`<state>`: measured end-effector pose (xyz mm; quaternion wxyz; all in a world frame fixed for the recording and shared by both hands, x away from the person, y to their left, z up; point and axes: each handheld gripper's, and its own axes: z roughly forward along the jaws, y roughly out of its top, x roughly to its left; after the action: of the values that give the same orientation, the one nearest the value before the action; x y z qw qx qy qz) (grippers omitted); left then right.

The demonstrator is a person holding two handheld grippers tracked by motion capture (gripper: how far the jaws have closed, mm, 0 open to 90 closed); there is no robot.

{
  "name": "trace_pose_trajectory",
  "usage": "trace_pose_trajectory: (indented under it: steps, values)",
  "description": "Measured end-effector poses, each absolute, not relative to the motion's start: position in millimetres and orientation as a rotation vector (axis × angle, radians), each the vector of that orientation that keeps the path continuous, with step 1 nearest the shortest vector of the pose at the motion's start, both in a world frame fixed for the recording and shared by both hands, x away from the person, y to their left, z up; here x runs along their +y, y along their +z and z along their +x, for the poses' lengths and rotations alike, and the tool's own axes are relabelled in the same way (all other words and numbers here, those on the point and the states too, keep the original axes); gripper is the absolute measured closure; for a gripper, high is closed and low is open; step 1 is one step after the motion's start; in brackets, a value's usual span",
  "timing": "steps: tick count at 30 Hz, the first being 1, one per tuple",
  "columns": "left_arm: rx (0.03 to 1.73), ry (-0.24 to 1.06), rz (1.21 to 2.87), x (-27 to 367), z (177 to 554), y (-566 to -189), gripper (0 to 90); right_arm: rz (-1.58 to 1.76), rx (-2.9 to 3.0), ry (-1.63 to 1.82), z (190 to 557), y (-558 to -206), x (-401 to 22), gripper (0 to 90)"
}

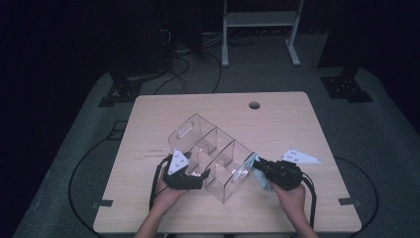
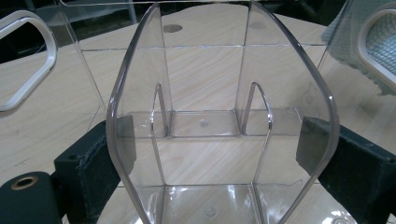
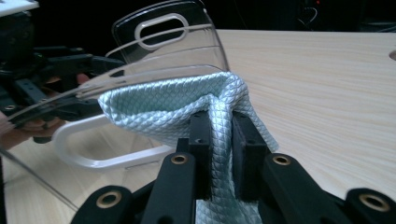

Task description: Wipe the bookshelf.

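Right gripper: jaws closed together on a pale blue-green quilted cloth; a fold of it is pinched between the two black pads and hangs down below them
Right gripper place: near right part of the table in the high view, just beside the right end panel of the organizer
Cloth: bunched, pressed against the outer face of the clear end panel with the white-rimmed handle slot; in the high view it shows as a pale patch between gripper and panel
Left gripper: jaws stand on either side of a clear divider wall, one pad at each edge; looks clamped on it, pads touching the plastic
Left gripper place: near left side of the organizer in the high view, grey three-cornered plate on top
Clear acrylic organizer: transparent, several compartments set apart by dividers, a handle cutout in each end panel; sits slantwise on the table, one end far left, other end near right
Organizer inside: compartments hold nothing that can be seen; wood grain shows through the walls
Table: light wood, round cable hole near the far edge
Hands: left hand and right hand come in from the near edge, each wrapped on its gripper
Cables: black, trail off the near edge on both sides
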<state>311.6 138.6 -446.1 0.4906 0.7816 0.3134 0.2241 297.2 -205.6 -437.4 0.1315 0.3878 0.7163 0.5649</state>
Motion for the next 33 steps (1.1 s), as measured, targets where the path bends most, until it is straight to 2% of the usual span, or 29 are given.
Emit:
trace_pose_trajectory:
  steps: [5, 11, 15, 21, 28, 33]
  values:
    - [0.754, 0.547, 1.904, 139, 312, -446, 7.6, 1.047, 2.103, 1.613, 293, -430, -199, 79.6]
    - [0.761, 0.549, 1.906, 138, 311, -446, 7.6, 1.114, 2.064, 1.629, 299, -431, -208, 79.6]
    - [0.761, 0.549, 1.909, 139, 312, -446, 7.4, 1.024, 2.097, 1.641, 288, -428, -193, 79.5]
    - [0.767, 0.557, 1.912, 137, 311, -445, 7.6, 1.092, 2.07, 1.613, 302, -428, -205, 79.6]
    - [0.771, 0.568, 1.912, 137, 312, -446, 7.5, 0.997, 2.117, 1.634, 287, -424, -189, 79.7]
    - [0.775, 0.567, 1.906, 136, 312, -447, 7.6, 1.075, 2.082, 1.607, 305, -426, -203, 79.6]
